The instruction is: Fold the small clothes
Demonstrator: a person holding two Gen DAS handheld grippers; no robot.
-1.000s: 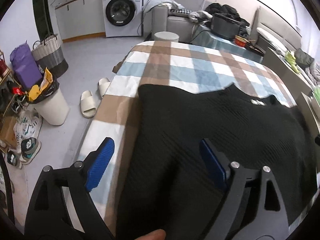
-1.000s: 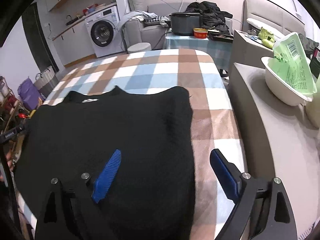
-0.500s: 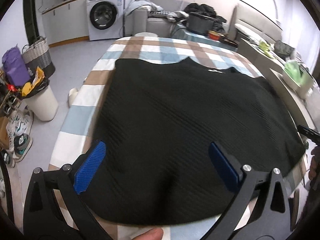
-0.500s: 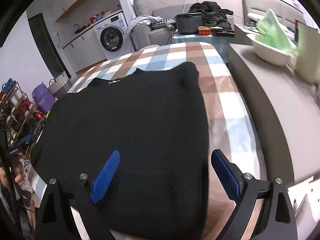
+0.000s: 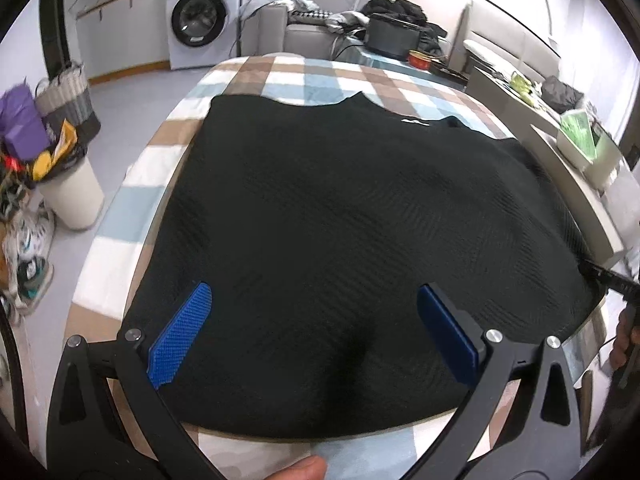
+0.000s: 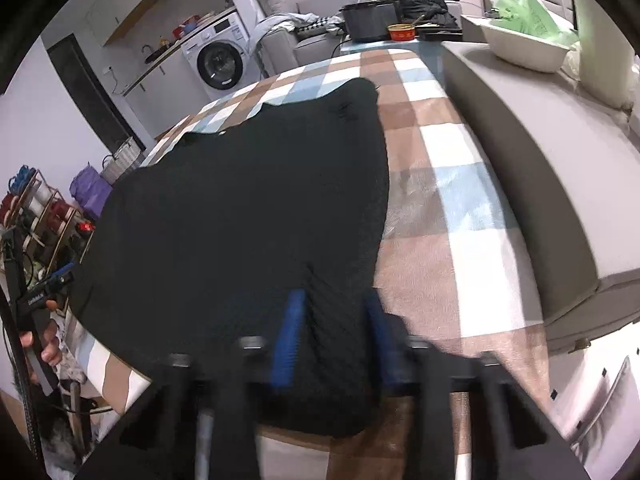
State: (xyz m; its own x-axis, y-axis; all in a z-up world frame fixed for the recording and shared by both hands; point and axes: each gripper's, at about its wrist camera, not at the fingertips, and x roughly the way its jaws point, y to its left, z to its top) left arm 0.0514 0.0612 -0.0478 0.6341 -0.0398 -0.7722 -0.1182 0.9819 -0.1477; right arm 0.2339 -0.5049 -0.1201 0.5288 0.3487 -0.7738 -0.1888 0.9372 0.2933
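Since a second ago both grippers have slid toward the near hem of the black sweater (image 5: 340, 220), the left one from the garment's left edge to its middle, while the right one has gone from wide apart to nearly together. That right gripper (image 6: 332, 340) is closing, its blue pads (image 6: 289, 340) blurred with motion and a raised ridge of black knit bunched between them near the sweater's near right corner; whether they already press the cloth is hard to tell through the blur. By contrast the left gripper (image 5: 316, 332) stands fully spread above the fabric, its blue pads (image 5: 180, 332) well apart and gripping nothing. Spread flat on the brown, white and blue checked blanket (image 5: 280, 76), the sweater covers most of it, neckline at the far end with a small white label showing. Its surface is a fine ribbed knit, mostly smooth, with a shallow hollow near the hem between the left gripper's fingers. A fingertip (image 5: 304, 470) shows at the lower edge of the left view.
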